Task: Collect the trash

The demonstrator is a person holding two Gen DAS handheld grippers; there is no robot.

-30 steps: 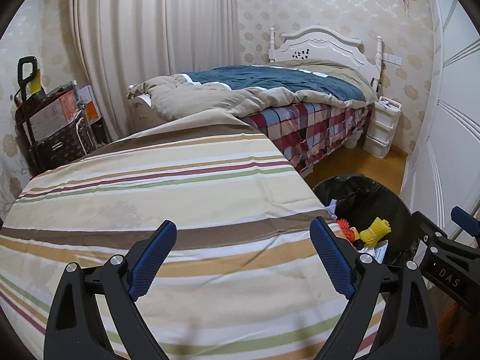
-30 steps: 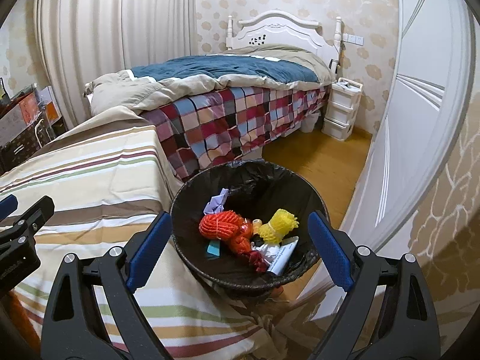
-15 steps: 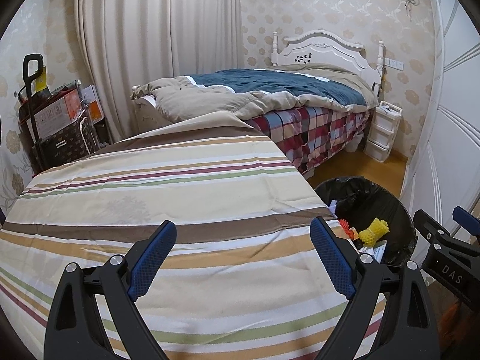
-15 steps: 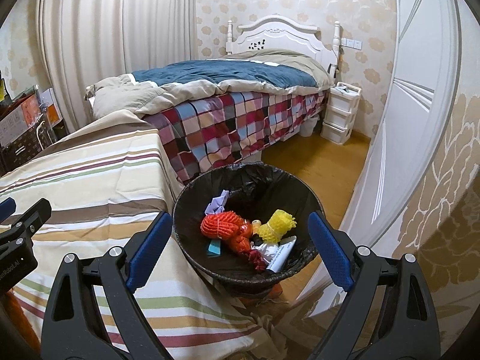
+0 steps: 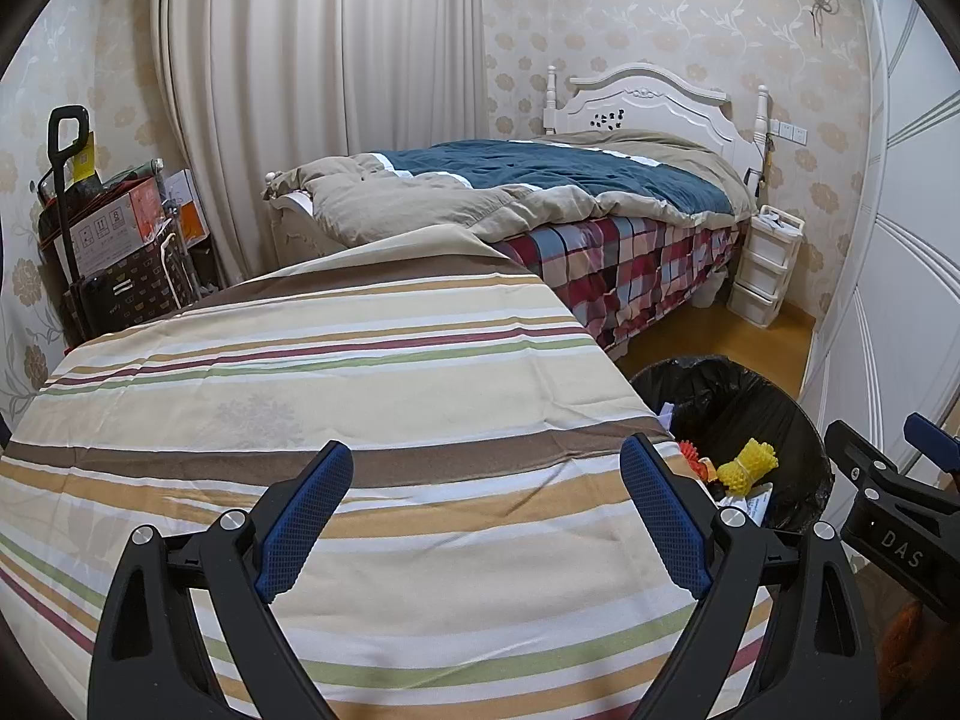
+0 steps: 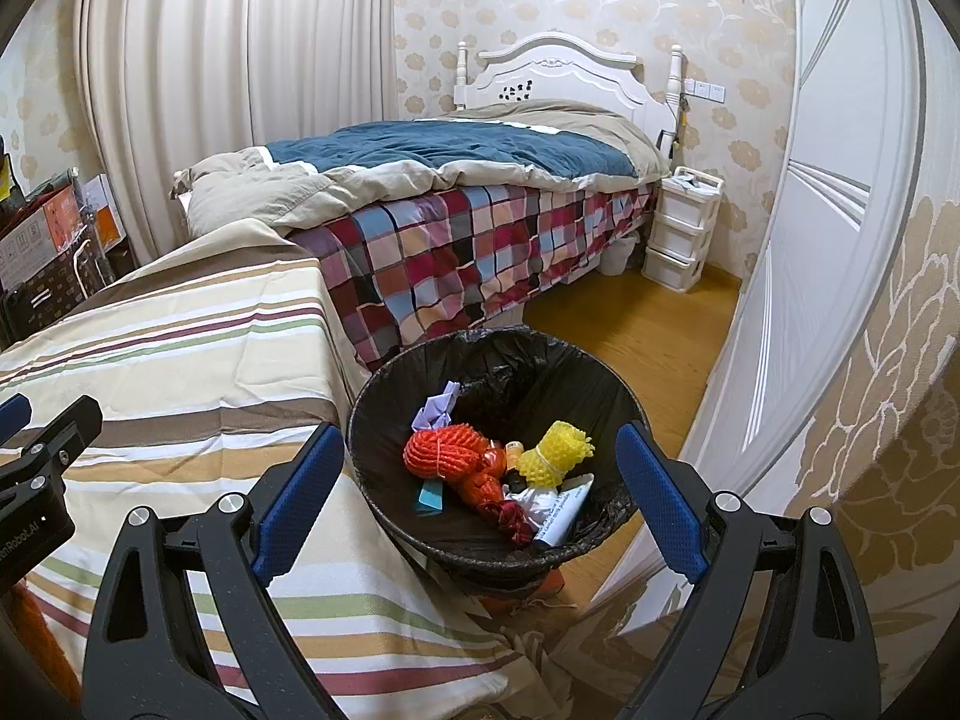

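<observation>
Trash now sits in the black-lined wastebasket, which stands on the wood floor just beside the corner of the striped bedcover: an orange foam net, a yellow foam net, a lilac scrap of paper, a small teal piece and a white tube lie together at the bottom of the basket. Over the last second little has altered; both cameras have pulled back a touch, so a bit more of the room shows above the basket. Right gripper hangs over the near rim of the basket with its jaws spread wide and nothing between them. Left gripper hovers above the striped bedcover, to the left of the basket, jaws likewise wide apart and empty. No loose litter shows on the bedcover, so the collecting looks finished or close to it, unless more trash lies out of sight.
</observation>
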